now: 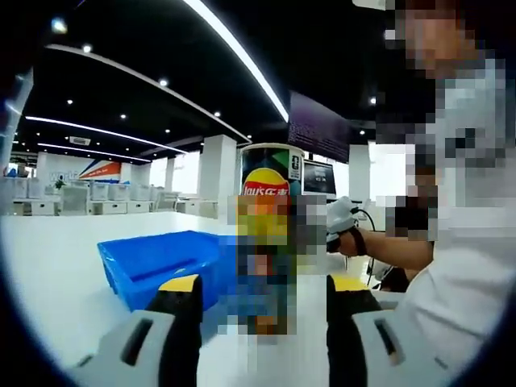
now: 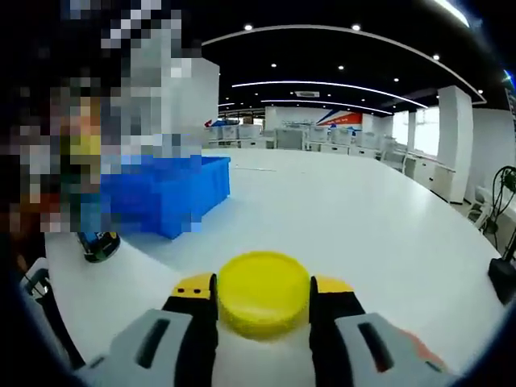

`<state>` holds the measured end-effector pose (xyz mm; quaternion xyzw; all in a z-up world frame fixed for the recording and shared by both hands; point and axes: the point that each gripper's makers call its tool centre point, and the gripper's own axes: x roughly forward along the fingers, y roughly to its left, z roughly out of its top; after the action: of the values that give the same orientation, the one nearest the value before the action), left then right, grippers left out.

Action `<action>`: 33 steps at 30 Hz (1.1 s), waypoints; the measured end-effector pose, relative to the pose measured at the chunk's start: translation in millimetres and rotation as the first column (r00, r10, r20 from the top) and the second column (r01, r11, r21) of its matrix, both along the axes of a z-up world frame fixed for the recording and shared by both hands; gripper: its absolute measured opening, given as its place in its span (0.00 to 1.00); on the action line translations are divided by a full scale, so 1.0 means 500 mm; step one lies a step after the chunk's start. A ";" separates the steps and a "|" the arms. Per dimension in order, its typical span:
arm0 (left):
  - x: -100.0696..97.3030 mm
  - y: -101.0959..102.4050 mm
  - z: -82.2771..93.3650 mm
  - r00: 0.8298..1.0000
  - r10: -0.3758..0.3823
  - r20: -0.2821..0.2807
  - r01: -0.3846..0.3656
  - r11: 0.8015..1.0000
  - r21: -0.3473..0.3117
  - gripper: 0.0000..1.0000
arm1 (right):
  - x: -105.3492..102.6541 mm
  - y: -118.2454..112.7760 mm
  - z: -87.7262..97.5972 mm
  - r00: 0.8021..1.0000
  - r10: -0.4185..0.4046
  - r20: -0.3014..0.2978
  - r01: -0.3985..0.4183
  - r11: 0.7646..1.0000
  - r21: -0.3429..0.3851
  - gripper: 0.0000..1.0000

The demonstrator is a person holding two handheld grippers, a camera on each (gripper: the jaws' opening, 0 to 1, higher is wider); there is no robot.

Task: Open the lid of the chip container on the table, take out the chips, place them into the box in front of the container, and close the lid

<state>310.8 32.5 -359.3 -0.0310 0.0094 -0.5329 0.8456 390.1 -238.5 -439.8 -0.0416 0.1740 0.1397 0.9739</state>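
Note:
The chip can (image 1: pixel 272 173) stands upright on the white table (image 1: pixel 56 266), partly under a mosaic patch, and its top carries no lid. My left gripper (image 1: pixel 264 302) is open, one jaw on each side of the can's lower part, with a gap showing on both sides. Just left of the can and behind it sits the blue box (image 1: pixel 157 262). The right gripper (image 2: pixel 264 294) is shut on the round yellow lid (image 2: pixel 264 292) and holds it low over the table (image 2: pixel 347 218). From there the blue box (image 2: pixel 165 193) lies ahead to the left.
A person sits at the table's right side with a white-gloved hand (image 1: pixel 343 218) resting near the can. A small dark round object (image 2: pixel 98 246) lies on the table in front of the blue box. Black cables (image 2: pixel 504 242) hang at the far right edge.

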 end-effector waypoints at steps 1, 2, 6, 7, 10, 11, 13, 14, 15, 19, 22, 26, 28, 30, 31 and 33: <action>0.000 0.000 -0.001 1.000 0.001 0.000 -0.001 1.000 0.003 0.62 | 0.000 0.000 0.001 1.000 0.002 0.003 -0.002 1.000 -0.003 0.45; 0.000 0.001 -0.003 1.000 0.002 0.000 -0.002 1.000 0.005 0.61 | 0.000 0.000 0.001 1.000 0.005 0.007 -0.005 1.000 -0.009 0.45; 0.000 0.001 -0.005 1.000 0.002 -0.004 -0.002 1.000 0.002 0.61 | -0.002 0.004 0.006 0.999 0.027 0.029 -0.027 0.999 -0.018 0.45; 0.000 0.001 -0.006 1.000 0.003 -0.004 -0.002 1.000 0.004 0.61 | -0.003 0.006 0.009 0.999 0.031 0.036 -0.031 0.999 -0.015 0.45; 0.008 0.009 0.001 1.000 0.028 0.010 -0.028 1.000 -0.007 0.59 | -0.006 0.018 0.021 0.996 0.067 0.058 -0.067 0.998 0.000 0.45; 0.009 0.011 0.004 1.000 0.029 0.003 -0.029 0.999 -0.017 0.59 | -0.008 0.021 0.027 0.995 0.073 0.072 -0.074 0.997 0.003 0.45; 0.012 0.016 0.010 1.000 0.030 -0.004 -0.030 0.999 -0.032 0.59 | -0.009 0.025 0.037 0.991 0.090 0.094 -0.090 0.996 -0.006 0.45; 0.012 0.016 0.012 1.000 0.030 -0.006 -0.030 0.999 -0.036 0.59 | -0.009 0.026 0.041 0.990 0.097 0.106 -0.096 0.995 -0.013 0.45; 0.012 0.016 0.013 0.999 0.032 -0.008 -0.032 0.999 -0.037 0.59 | -0.009 0.028 0.049 0.986 0.107 0.125 -0.104 0.994 -0.026 0.45; 0.013 0.020 0.040 0.999 0.025 -0.045 -0.030 0.994 -0.108 0.62 | -0.012 0.034 0.071 0.976 0.134 0.172 -0.125 0.990 -0.063 0.45; 0.013 0.025 0.063 0.999 0.022 -0.043 -0.028 0.990 -0.140 0.63 | -0.014 0.039 0.086 0.969 0.149 0.196 -0.137 0.988 -0.075 0.45; 0.012 0.023 0.070 0.999 0.026 -0.025 -0.029 0.992 -0.121 0.63 | -0.011 0.041 0.108 0.957 0.165 0.238 -0.146 0.985 -0.093 0.45; 0.011 0.022 0.069 0.999 0.024 -0.023 -0.026 0.993 -0.112 0.63 | -0.011 0.043 0.123 0.947 0.175 0.269 -0.149 0.982 -0.112 0.45; 0.010 0.020 0.068 1.000 0.020 -0.020 -0.022 0.994 -0.105 0.63 | -0.013 0.047 0.134 0.939 0.187 0.289 -0.157 0.980 -0.124 0.45; 0.009 0.020 0.068 1.000 0.020 -0.019 -0.021 0.995 -0.101 0.63 | -0.013 0.049 0.140 0.936 0.191 0.296 -0.159 0.979 -0.130 0.45; 0.014 0.023 0.071 0.999 0.044 0.005 -0.044 0.995 -0.091 0.62 | -0.014 0.051 0.154 0.928 0.197 0.317 -0.158 0.977 -0.143 0.45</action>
<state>318.1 44.2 -323.9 -0.0677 -0.0185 -0.5141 0.8549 383.2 -212.8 -362.8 -0.1361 0.0121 0.2082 0.9685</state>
